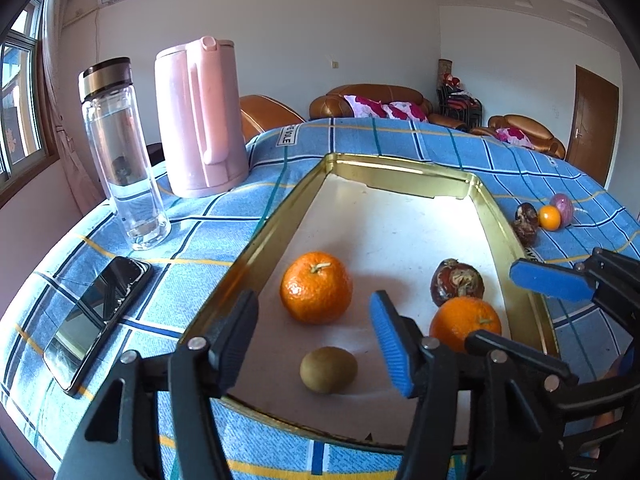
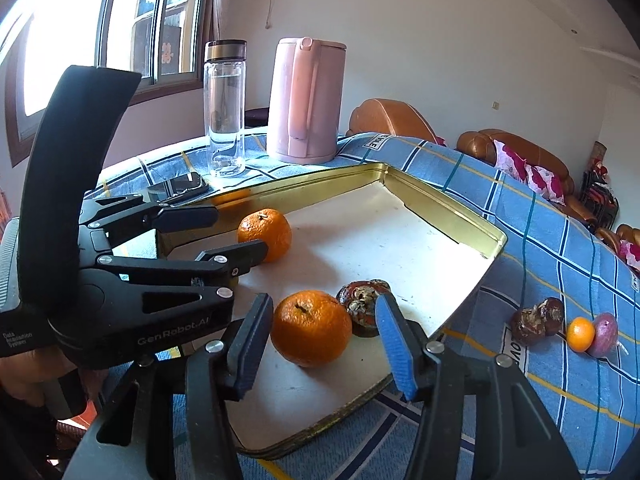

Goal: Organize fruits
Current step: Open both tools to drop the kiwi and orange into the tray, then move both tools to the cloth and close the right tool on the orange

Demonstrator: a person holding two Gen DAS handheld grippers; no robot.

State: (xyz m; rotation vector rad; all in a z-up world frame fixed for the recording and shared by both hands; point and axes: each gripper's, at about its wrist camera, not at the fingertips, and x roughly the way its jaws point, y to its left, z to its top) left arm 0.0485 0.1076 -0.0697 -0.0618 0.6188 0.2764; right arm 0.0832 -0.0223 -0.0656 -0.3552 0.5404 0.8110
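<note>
A gold-rimmed tray with a white floor lies on the blue checked cloth. In it are a mandarin, a kiwi, a second mandarin and a brown chestnut-like fruit. My left gripper is open and empty above the tray's near end, with the kiwi between its fingers. My right gripper is open around the second mandarin, with the brown fruit beside it. On the cloth to the right lie another brown fruit, a small orange and a purple fruit.
A pink kettle and a clear glass bottle stand at the table's back left. A black phone lies left of the tray. Brown sofas stand behind the table.
</note>
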